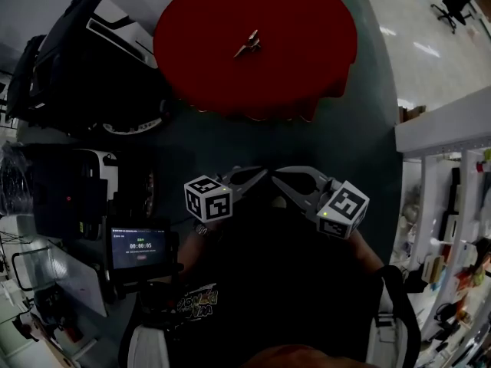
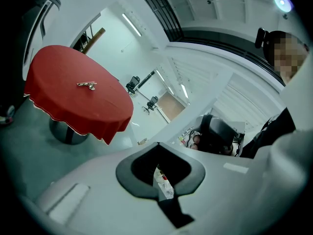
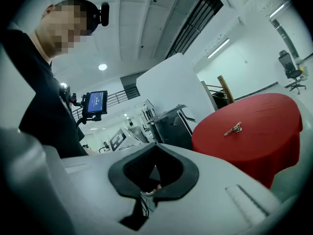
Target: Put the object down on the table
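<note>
Hovering close to the body, well back from the red counter (image 1: 307,44) — left gripper (image 1: 259,174) and right gripper (image 1: 281,179) with tips nearly meeting, fingers of both pressed fully together, gripping nothing. Small object (image 1: 248,46) already lying near the counter's middle, apart from both. Risk of sweeping it off the edge with any careless reach. Only floor (image 1: 230,140) between; black cases (image 1: 84,60) to the left, shelves (image 1: 453,205) to the right — neither blocking.

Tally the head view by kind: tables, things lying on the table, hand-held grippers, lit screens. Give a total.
Red table: 1
Small metal object on it: 1
Hand-held grippers: 2, the left hand-held gripper and the right hand-held gripper
Lit screen: 1
Total: 5
</note>
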Demonstrator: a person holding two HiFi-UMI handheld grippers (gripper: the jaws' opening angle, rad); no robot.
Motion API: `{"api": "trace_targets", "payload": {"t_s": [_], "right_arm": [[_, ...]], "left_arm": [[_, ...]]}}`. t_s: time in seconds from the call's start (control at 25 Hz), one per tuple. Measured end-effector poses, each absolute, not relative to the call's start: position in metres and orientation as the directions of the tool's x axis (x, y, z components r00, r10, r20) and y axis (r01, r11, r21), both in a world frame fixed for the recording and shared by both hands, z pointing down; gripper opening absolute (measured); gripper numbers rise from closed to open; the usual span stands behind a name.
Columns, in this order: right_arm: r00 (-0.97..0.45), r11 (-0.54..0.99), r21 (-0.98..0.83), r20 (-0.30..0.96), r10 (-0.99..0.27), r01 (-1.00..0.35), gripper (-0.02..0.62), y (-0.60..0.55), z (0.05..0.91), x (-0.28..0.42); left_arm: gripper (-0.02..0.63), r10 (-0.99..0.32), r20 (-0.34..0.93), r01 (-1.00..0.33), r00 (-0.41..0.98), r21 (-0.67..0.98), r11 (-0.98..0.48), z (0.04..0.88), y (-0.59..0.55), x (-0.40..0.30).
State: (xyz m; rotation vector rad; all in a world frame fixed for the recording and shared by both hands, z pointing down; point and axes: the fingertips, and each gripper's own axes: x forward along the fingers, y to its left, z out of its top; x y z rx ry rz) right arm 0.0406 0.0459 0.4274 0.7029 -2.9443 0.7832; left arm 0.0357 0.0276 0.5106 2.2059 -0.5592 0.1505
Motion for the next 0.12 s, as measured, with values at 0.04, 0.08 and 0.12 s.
{"api": "trace_targets", "payload": {"t_s": [0.04,0.08,0.12], "right_arm": [[-0.896,0.767,-0.475,0.127,-0.425,-0.431,0.002,0.0462,0.4254,0.0428],[-0.894,0.762,-0.479,0.13,-0.43,-0.436,0.002,0.0465,0.424,0.0454],[-0.891,0.758,-0.481,0.132,-0.434,-0.441,0.002,0.0469,0.4228,0.048]], "left_arm": [[0.012,-0.342,0.289,-0.44,0.894,0.709,-0.552,0.5098,0.0274,0.0382],[0.012,-0.341,0.286,-0.437,0.895,0.71,-0.552,0.5088,0.0272,0.0409],[0.012,-0.34,0.283,-0.434,0.897,0.712,-0.552,0.5078,0.0269,0.0438]]}}
